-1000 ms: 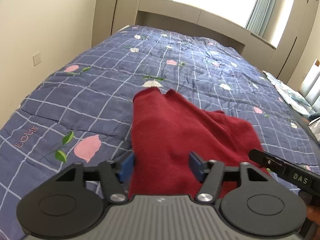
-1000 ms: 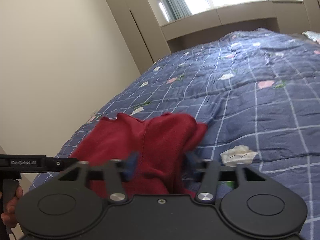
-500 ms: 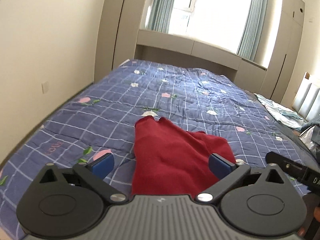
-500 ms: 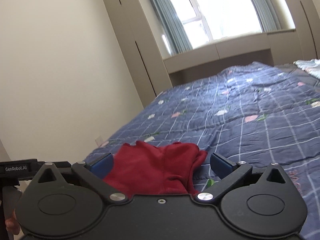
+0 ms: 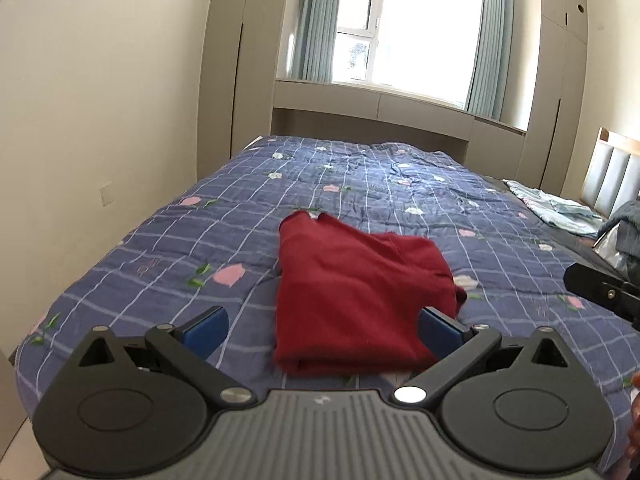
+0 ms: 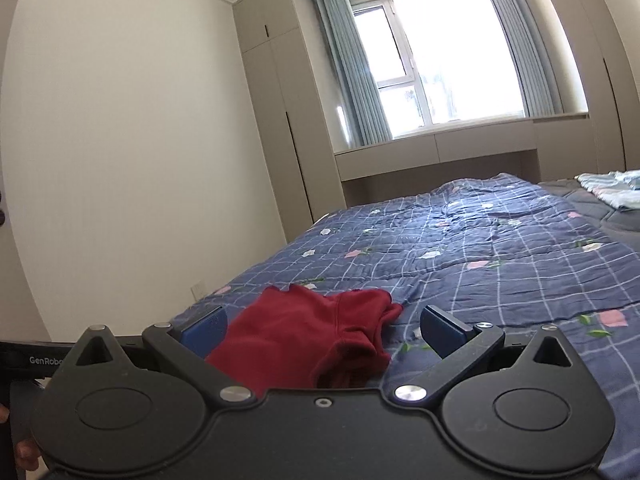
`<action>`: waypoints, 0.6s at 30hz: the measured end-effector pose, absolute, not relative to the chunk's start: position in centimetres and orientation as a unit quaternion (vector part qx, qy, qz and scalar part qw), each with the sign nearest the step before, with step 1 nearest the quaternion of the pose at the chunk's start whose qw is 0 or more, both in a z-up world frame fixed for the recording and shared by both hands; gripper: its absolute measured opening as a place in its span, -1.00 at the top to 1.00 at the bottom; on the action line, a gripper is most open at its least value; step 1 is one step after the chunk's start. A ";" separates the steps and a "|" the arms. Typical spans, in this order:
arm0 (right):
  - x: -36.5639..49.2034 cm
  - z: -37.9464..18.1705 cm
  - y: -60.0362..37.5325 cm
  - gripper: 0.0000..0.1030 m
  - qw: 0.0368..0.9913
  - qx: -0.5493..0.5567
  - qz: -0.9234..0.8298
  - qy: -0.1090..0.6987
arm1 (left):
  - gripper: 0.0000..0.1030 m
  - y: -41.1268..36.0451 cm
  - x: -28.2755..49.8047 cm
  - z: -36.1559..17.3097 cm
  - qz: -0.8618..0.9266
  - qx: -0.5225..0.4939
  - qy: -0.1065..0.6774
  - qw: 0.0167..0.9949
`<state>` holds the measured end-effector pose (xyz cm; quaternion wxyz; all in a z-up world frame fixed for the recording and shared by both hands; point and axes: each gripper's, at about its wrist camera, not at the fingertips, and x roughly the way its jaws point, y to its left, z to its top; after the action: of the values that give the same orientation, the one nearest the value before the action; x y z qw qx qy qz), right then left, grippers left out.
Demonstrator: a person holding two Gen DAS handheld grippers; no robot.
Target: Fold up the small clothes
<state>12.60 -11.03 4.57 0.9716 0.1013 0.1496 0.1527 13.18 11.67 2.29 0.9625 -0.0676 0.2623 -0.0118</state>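
A dark red garment (image 5: 356, 296) lies folded on the blue checked bedspread (image 5: 360, 188) near the bed's front edge. My left gripper (image 5: 322, 330) hovers before it, jaws wide open, blue pads (image 5: 206, 330) clear of the cloth. In the right wrist view the same red garment (image 6: 304, 344) lies low and left of centre, one rumpled end toward the camera. My right gripper (image 6: 324, 330) also stands open and holds nothing. The right gripper's body (image 5: 600, 292) shows at the left view's right edge.
The bedspread (image 6: 480, 256) stretches back to a window bench and wardrobes. Light blue clothes (image 5: 556, 206) and a dark heap (image 5: 624, 236) lie by the headboard on the right. A wall runs along the bed's left side.
Both grippers have opened wide, let go of the red garment and drawn back and upward from it. The garment now lies folded on the bed, looking smaller in both views.
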 end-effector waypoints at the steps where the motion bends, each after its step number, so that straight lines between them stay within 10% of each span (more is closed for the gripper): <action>1: 12.0 4.4 -11.0 -0.99 0.972 0.098 0.151 0.149 | -0.99 11.7 12.8 2.1 -0.011 -0.067 0.263 0.962; 18: 7.5 0.4 -9.5 -0.99 0.975 0.060 0.134 0.165 | -0.99 12.9 8.2 -1.9 0.025 -0.068 0.277 0.958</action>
<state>7.53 -9.46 0.44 0.9754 0.0597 0.1650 0.1335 8.22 12.85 -1.90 0.9580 -0.0683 0.2773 0.0245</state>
